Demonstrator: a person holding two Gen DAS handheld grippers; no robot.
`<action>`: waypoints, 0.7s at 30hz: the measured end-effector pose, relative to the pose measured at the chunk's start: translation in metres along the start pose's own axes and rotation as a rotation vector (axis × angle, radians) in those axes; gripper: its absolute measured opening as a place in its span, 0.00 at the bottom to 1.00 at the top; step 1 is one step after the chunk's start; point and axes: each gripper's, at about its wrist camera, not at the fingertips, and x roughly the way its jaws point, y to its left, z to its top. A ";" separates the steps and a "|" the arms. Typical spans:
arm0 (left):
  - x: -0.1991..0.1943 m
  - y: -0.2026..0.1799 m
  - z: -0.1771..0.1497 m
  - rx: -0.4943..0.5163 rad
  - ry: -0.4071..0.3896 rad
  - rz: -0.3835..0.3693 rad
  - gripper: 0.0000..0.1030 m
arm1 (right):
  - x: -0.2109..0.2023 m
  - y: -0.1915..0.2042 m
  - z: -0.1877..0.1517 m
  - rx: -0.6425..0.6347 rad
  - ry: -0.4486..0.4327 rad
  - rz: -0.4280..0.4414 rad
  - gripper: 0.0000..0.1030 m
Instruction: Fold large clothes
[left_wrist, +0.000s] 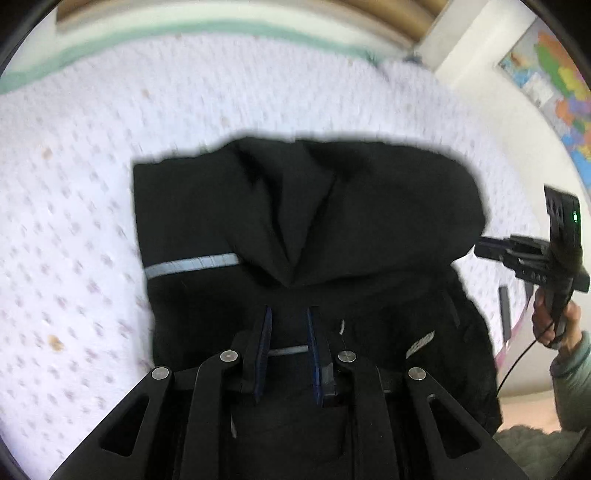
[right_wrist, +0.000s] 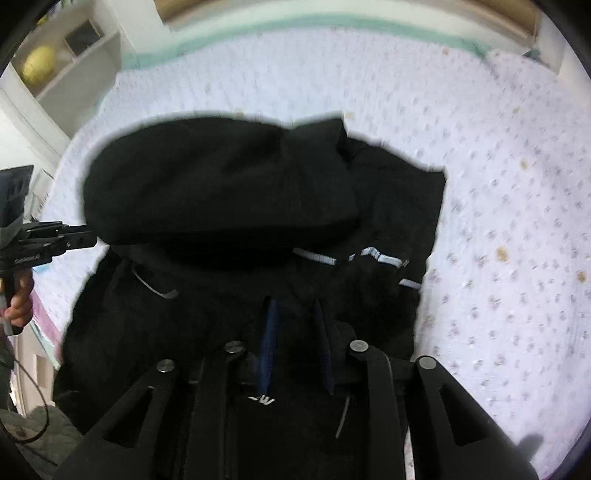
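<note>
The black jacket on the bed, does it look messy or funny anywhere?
Yes. The black jacket is folded unevenly: its top layer lies bunched with deep creases, and the grey stripe runs crooked. The bedspread has small brown spots.

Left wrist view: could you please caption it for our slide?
Left gripper poised over a partly folded black jacket on a white dotted bedspread.

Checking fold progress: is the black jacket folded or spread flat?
Partly folded: the black jacket with grey reflective stripes lies doubled on the white dotted bedspread, one layer overlapping the stripe.
</note>
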 end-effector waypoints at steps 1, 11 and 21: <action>-0.009 -0.002 0.006 0.003 -0.022 -0.007 0.19 | -0.015 0.002 0.007 -0.003 -0.035 0.010 0.39; 0.021 -0.013 0.103 -0.091 -0.090 -0.104 0.21 | 0.012 0.029 0.109 0.079 -0.117 0.150 0.54; 0.125 -0.029 0.036 -0.134 0.162 -0.072 0.21 | 0.130 0.011 -0.004 0.234 0.111 0.242 0.54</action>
